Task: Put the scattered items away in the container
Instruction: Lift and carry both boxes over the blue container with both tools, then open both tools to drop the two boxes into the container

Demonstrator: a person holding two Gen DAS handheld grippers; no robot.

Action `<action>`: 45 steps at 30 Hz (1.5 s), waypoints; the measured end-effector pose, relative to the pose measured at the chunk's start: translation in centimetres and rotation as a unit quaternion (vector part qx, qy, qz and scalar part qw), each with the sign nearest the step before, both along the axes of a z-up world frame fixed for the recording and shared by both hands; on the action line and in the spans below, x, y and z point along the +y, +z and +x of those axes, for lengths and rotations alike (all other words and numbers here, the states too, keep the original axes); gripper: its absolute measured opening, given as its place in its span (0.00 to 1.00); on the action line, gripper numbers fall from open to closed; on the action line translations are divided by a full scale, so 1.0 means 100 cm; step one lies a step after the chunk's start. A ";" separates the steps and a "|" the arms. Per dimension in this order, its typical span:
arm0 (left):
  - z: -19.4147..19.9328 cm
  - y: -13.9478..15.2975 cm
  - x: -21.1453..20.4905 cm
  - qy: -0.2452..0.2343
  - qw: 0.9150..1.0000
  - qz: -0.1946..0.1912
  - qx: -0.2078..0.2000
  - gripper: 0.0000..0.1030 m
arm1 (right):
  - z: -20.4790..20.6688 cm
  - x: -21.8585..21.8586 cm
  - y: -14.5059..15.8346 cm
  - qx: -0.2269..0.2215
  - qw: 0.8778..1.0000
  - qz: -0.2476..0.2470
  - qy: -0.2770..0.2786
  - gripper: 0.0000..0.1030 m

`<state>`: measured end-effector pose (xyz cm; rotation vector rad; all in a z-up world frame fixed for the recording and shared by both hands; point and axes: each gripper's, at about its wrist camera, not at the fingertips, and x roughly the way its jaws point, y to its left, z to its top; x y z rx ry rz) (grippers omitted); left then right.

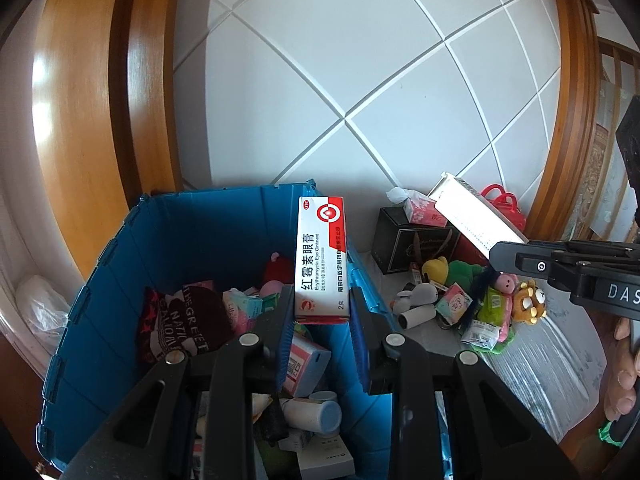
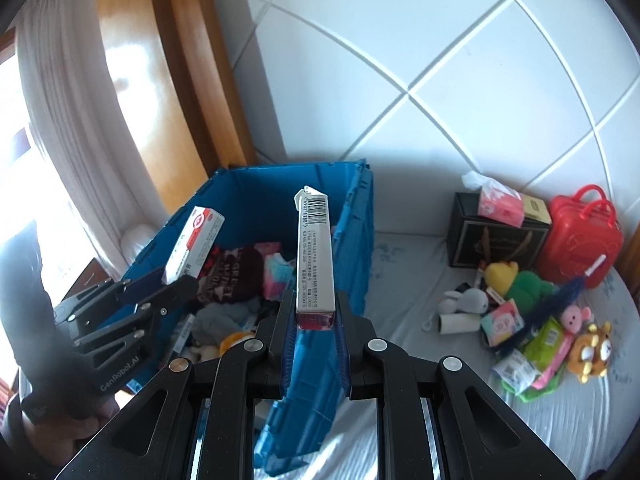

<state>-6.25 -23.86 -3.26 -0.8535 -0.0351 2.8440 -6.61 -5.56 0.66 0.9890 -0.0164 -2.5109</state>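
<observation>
Right claw (image 2: 315, 322) grips a barcoded carton (image 2: 315, 252); left view hides the barcode.

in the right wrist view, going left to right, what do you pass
left tongs holding the red and white box → blue crate → right tongs holding the long grey box → black box → red case

I count one blue crate (image 2: 356, 216), two small cartons held up (image 1: 322, 256) (image 2: 315, 256), one black box (image 2: 496, 240) and one red case (image 2: 580, 240).

Crate (image 2: 352, 240) left of toy pile (image 2: 532, 312) on bed (image 2: 420, 280).
</observation>
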 end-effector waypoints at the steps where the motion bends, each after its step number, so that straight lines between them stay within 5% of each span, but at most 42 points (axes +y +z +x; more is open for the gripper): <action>1: 0.000 -0.001 -0.005 0.004 1.000 0.000 -0.001 0.25 | -0.001 -0.005 0.000 0.000 1.000 0.001 0.003 0.17; 33: -0.022 -0.026 -0.131 0.100 0.994 0.021 -0.026 0.25 | -0.043 -0.134 -0.032 -0.034 0.996 0.012 0.078 0.17; 36: -0.025 -0.027 -0.144 0.119 0.991 0.056 -0.023 0.28 | -0.046 -0.136 -0.029 -0.023 0.997 0.006 0.077 0.19; 38: -0.030 -0.030 -0.154 0.141 0.986 0.076 -0.037 0.73 | -0.048 -0.137 -0.027 -0.012 0.997 0.007 0.073 0.47; 39: -0.030 -0.031 -0.157 0.155 0.984 0.081 -0.039 1.00 | -0.048 -0.136 -0.026 -0.007 0.998 0.002 0.070 0.86; 40: -0.030 -0.032 -0.161 0.165 0.982 0.086 -0.037 1.00 | -0.048 -0.134 -0.025 0.001 0.998 -0.005 0.065 0.98; 45: -0.033 -0.035 -0.162 0.168 0.981 0.084 -0.040 1.00 | -0.050 -0.130 -0.024 0.006 0.998 -0.005 0.054 0.99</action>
